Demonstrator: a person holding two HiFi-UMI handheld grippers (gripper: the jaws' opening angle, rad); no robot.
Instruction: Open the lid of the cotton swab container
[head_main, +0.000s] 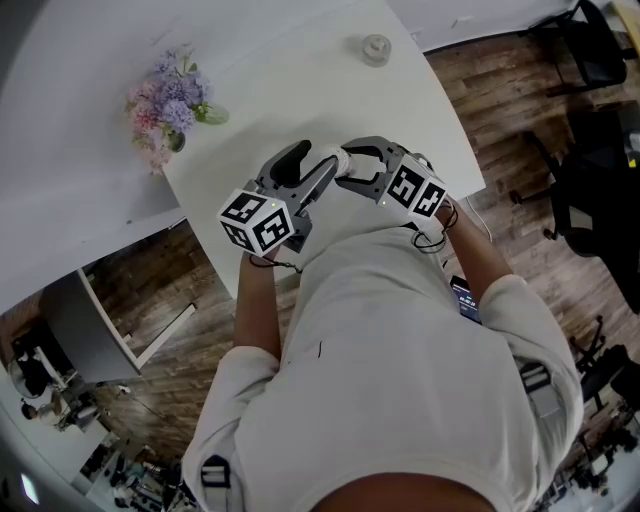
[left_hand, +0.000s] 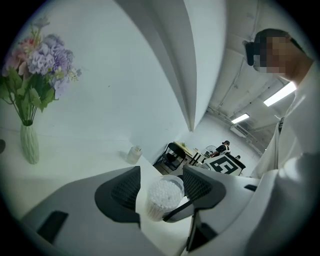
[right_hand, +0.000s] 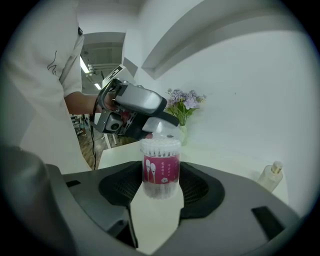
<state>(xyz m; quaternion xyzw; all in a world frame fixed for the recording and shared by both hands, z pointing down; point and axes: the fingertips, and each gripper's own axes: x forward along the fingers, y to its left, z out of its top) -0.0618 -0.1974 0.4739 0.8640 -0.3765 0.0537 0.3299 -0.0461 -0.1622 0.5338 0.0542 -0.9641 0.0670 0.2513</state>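
Clamping the cotton swab container (right_hand: 160, 190) upright, right tool (right_hand: 161, 186), pink label (right_hand: 161, 169) in its view only, left tool (left_hand: 161, 190) pinching the clear lid (right_hand: 159, 130), swab tips (left_hand: 164, 194) facing its camera.

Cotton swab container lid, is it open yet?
Nearly. Done: the right claw grips the cotton swab container, and its clear lid already looks tipped up, with the swab tips showing. In hand: the left claw is right at the lid; I can't tell if it pinches it. Left: swing the lid fully clear of the top.
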